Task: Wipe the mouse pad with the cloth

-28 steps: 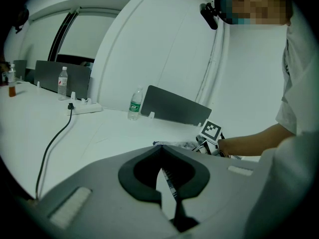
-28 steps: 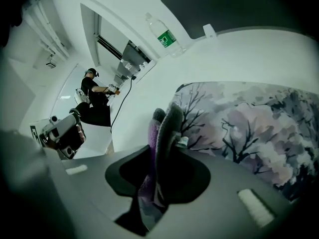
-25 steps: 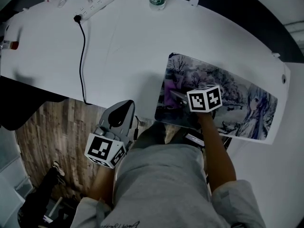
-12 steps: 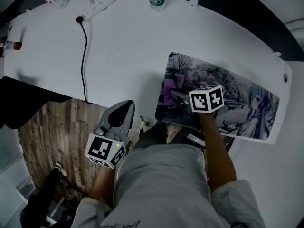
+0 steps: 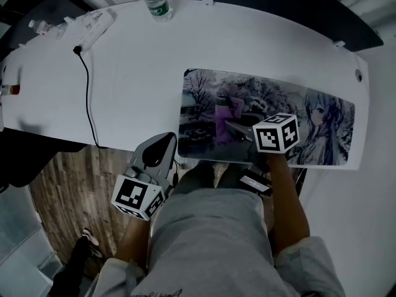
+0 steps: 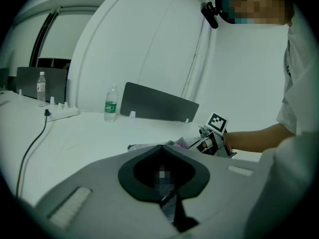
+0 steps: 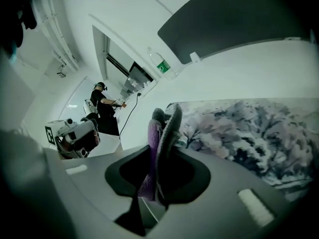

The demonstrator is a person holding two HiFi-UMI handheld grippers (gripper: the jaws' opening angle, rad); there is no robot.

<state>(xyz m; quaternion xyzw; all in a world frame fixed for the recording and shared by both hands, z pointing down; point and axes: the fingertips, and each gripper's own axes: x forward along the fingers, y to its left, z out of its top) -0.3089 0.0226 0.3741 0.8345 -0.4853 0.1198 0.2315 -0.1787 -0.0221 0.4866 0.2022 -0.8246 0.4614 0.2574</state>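
The right tool [image 5: 238,129] is clamped on a purple and grey cloth [image 5: 228,112], a fold of it standing up between the jaws in the right gripper view; the cloth rests on the mouse pad [image 5: 315,107], a long printed mat lying on the white bench [image 5: 136,73], left of the pad's middle and near its front edge; the left tool [image 5: 161,146] hangs off the bench edge above the wooden floor [image 5: 62,184], jaws together with nothing in them; the wiping looks under way, I judge, but the pad shows no streaks or dirt to mark what is done, so the long right stretch and far edge may remain
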